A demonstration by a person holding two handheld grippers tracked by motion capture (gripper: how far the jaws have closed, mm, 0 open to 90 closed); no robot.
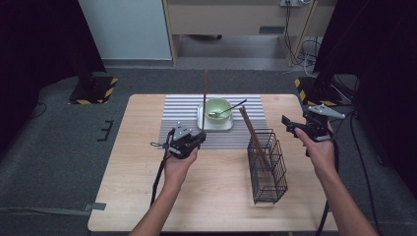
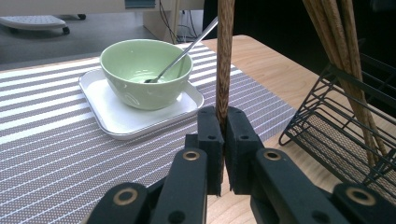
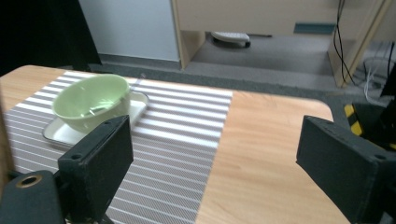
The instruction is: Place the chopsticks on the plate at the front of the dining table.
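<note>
My left gripper is shut on a brown wooden chopstick that stands upright in front of a green bowl. The bowl sits on a small white tray with a metal spoon leaning in it. To the right, a black wire basket holds several more chopsticks, tilted to the back left. My right gripper is open over the table's right side, with nothing between its jaws.
A grey striped placemat lies under the tray at the back middle of the wooden table. The person's forearms reach in from the near edge. Cables and black stands with yellow-striped bases are on the floor beyond the table.
</note>
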